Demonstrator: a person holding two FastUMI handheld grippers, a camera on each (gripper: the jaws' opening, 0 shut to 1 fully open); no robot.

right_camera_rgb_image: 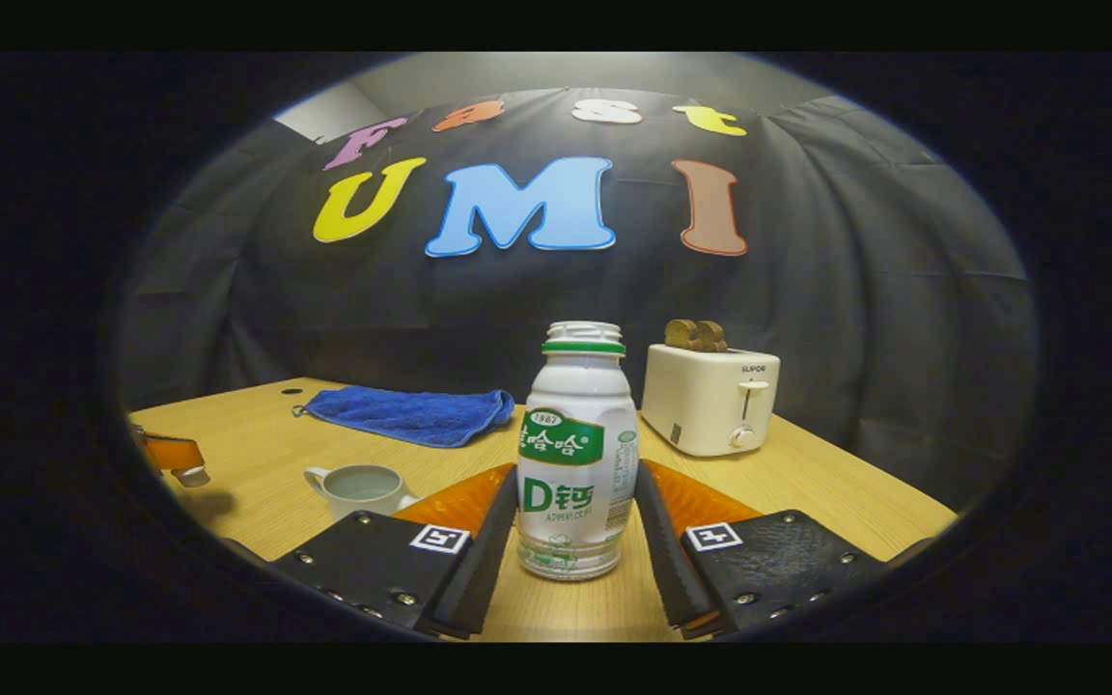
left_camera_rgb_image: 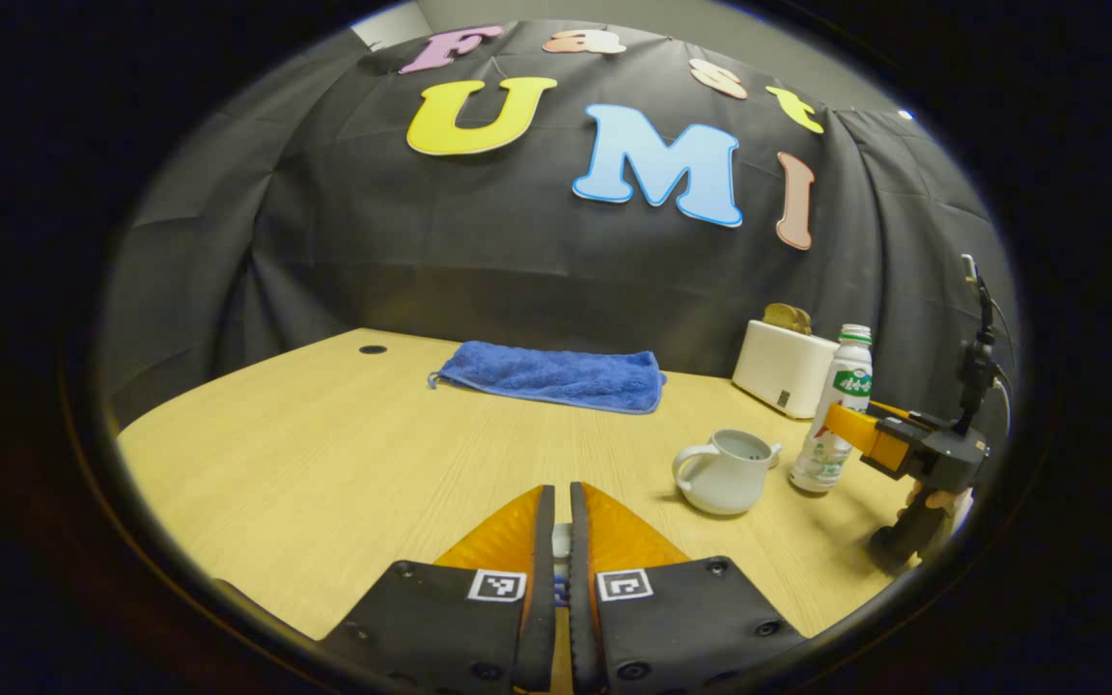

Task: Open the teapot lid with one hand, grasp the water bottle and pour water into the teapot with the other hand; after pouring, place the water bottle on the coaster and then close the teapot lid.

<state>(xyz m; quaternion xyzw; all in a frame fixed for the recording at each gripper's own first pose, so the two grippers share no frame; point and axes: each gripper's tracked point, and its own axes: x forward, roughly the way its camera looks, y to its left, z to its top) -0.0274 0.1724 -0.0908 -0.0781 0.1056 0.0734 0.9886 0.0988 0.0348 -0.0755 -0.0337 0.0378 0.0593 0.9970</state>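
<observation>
The white teapot (left_camera_rgb_image: pixel 722 478) stands lidless on the wooden table (left_camera_rgb_image: pixel 324 454), and pale water shows inside it in the right gripper view (right_camera_rgb_image: pixel 358 487). My left gripper (left_camera_rgb_image: pixel 556 492) is held low over the table, left of the pot, shut on the small white teapot lid (left_camera_rgb_image: pixel 563 541). The right gripper view shows that left gripper (right_camera_rgb_image: pixel 180 458) at far left with the lid (right_camera_rgb_image: pixel 194 475) under its tips. The white, green-labelled water bottle (right_camera_rgb_image: pixel 575 454) stands upright and uncapped on the table. My right gripper (right_camera_rgb_image: pixel 576 470) has a finger against each of its sides.
A folded blue towel (left_camera_rgb_image: pixel 556 376) lies at the back of the table. A white toaster (right_camera_rgb_image: pixel 710 398) with bread in its slots stands behind the bottle. A small dark hole (left_camera_rgb_image: pixel 373 348) marks the table's far left.
</observation>
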